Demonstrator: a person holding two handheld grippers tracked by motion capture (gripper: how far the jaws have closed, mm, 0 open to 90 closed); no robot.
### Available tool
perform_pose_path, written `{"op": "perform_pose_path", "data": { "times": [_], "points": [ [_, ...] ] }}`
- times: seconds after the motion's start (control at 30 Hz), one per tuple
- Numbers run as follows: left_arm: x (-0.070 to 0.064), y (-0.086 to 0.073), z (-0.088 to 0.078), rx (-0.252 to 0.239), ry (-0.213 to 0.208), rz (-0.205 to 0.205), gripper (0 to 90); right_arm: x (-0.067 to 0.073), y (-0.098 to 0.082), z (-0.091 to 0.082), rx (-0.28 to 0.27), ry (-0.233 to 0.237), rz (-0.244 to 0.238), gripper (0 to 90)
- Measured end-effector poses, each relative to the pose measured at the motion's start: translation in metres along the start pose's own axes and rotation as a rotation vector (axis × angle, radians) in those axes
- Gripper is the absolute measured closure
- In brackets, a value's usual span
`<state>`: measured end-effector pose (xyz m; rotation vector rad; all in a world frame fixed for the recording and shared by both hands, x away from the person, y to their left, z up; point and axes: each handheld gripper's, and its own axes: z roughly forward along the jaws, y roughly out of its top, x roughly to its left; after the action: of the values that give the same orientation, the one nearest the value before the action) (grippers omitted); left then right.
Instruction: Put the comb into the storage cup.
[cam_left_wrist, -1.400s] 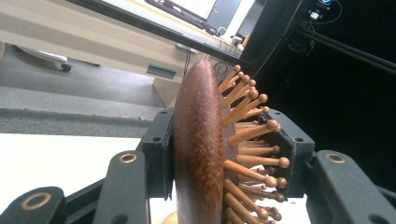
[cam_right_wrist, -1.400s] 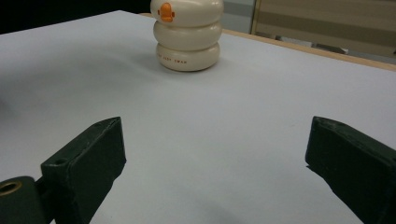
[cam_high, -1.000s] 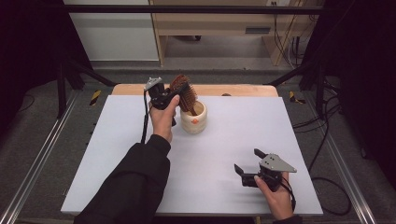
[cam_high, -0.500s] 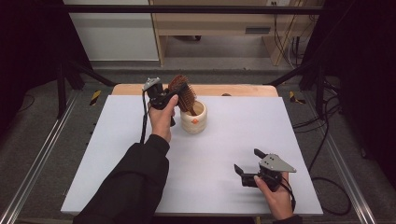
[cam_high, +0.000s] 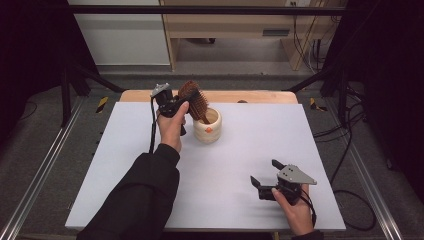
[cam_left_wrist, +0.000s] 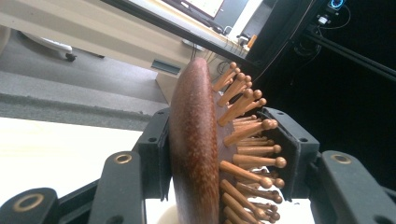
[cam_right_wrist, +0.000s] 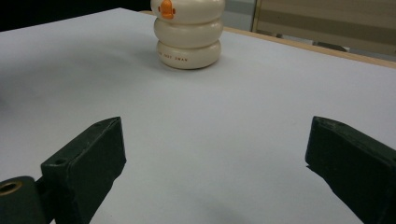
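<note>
A person sits at a white-covered desk (cam_high: 125, 165), a hand-held gripper in each hand. The left hand-held gripper (cam_high: 176, 104) is raised at the far side of the desk and is clamped across the head of a wooden hairbrush (cam_high: 193, 100). In the left gripper view one jaw presses the smooth rounded back of the hairbrush (cam_left_wrist: 194, 154) and the other rests against the knobbed tips of its bristles. These jaws have just been easing apart slightly, with the brush head between them. The handle end points down into a cream ribbed cup (cam_high: 208, 126) with an orange mark, standing near the far middle of the desk.

The right hand-held gripper (cam_high: 266, 175) rests low near the front right, jaws spread wide and empty, aimed toward the cup (cam_right_wrist: 188, 32) but well apart from it.

Risks, as a judgement: a hold on springy bristles is unsteady, so the brush may twist or slip. If it is let go while leaning, its heavy head could tip the unbraced cup or topple out onto the desk.
</note>
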<state>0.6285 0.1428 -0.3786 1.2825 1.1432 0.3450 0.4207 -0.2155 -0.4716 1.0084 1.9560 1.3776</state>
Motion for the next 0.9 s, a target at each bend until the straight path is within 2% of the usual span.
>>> {"op": "perform_pose_path", "data": {
  "times": [0.5, 0.77, 0.9],
  "points": [
    [0.0021, 0.0, -0.0007, 0.002, 0.017, -0.005, 42.3, -0.0005, -0.0006, 0.0004, 0.0, 0.002, 0.004, 5.2],
    [0.0019, -0.0006, -0.0026, -0.002, 0.005, -0.003, 38.5, 0.0004, -0.0011, 0.0013, 0.005, 0.004, 0.0, 5.2],
    [-0.0004, -0.001, -0.0031, 0.001, 0.012, 0.022, 34.5, 0.0003, -0.0011, 0.0014, 0.005, 0.004, 0.001, 5.1]
  ]
}}
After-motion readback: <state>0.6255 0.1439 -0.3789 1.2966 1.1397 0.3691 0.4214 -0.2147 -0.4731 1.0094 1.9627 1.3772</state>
